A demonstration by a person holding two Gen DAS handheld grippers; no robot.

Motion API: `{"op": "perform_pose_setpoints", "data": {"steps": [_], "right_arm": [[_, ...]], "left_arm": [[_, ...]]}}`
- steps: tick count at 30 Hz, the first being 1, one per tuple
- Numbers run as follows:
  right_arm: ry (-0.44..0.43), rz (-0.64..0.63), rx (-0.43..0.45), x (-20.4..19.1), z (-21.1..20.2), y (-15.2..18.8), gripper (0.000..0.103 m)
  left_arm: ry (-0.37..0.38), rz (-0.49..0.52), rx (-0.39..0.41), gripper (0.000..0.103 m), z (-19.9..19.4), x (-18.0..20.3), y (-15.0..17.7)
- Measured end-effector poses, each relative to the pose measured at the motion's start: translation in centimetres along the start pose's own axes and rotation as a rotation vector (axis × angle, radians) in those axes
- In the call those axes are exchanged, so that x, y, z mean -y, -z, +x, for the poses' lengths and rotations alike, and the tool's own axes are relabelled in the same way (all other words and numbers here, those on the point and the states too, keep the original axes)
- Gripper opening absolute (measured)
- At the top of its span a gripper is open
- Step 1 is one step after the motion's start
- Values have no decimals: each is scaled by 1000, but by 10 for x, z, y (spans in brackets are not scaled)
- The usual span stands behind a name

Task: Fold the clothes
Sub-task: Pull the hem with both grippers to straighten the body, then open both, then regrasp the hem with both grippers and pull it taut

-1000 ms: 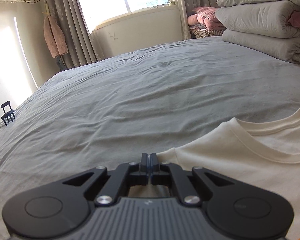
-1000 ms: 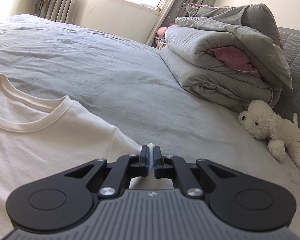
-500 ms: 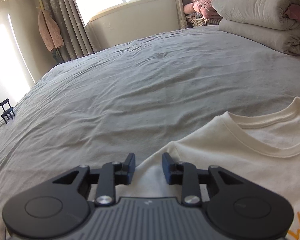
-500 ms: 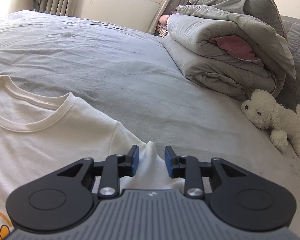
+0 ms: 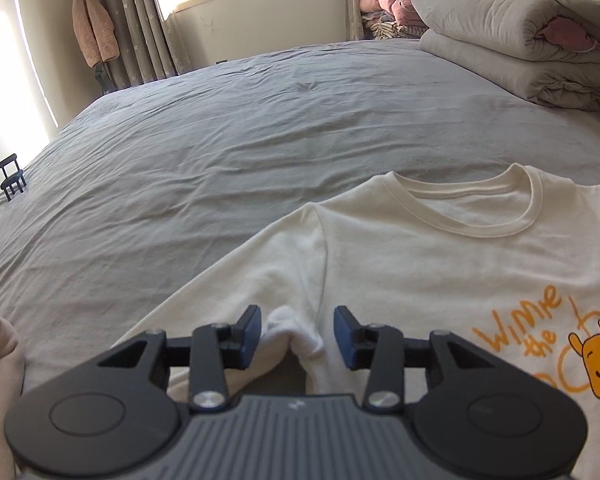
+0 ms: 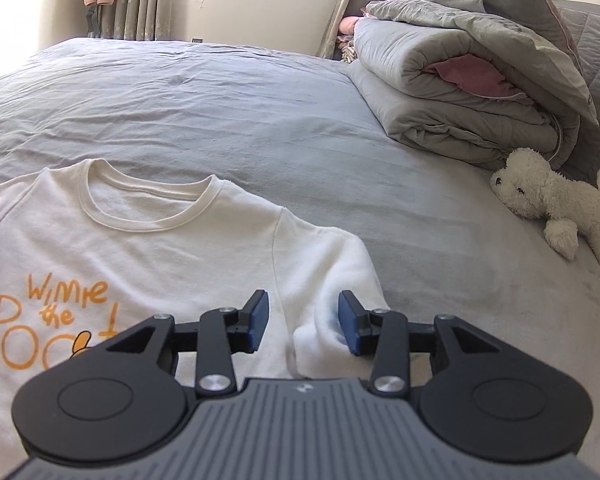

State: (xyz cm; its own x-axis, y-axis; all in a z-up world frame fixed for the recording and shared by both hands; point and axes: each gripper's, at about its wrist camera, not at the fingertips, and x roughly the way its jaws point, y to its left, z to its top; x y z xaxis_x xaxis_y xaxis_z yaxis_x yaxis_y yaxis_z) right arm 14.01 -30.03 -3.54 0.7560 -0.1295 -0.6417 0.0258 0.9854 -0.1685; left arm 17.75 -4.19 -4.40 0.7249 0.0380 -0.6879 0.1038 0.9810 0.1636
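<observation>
The bed (image 5: 228, 128) carries one cream shirt (image 5: 440, 256) spread flat at its near edge, collar toward the far side. Far right on the bed sits one folded duvet (image 6: 460, 76), with one plush dog (image 6: 548, 196) near it. The left tool (image 5: 296, 332) hovers low over the shirt's left sleeve, jaws wide, gripping nothing. The right tool (image 6: 303, 322) hovers likewise over the right sleeve, jaws wide and empty.
</observation>
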Motion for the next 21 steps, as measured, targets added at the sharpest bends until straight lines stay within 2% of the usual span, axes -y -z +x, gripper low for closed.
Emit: {"op": "perform_pose_setpoints", "data": {"steps": [10,21], "right_arm": [[-77,61,-24,-1,-50,27,43],[-146,198,-90,10,-94,70,43]], "left_arm": [[74,-82,-40,41,-48,-9,47],[144,-160,-84,40,-91,-13,100]]}}
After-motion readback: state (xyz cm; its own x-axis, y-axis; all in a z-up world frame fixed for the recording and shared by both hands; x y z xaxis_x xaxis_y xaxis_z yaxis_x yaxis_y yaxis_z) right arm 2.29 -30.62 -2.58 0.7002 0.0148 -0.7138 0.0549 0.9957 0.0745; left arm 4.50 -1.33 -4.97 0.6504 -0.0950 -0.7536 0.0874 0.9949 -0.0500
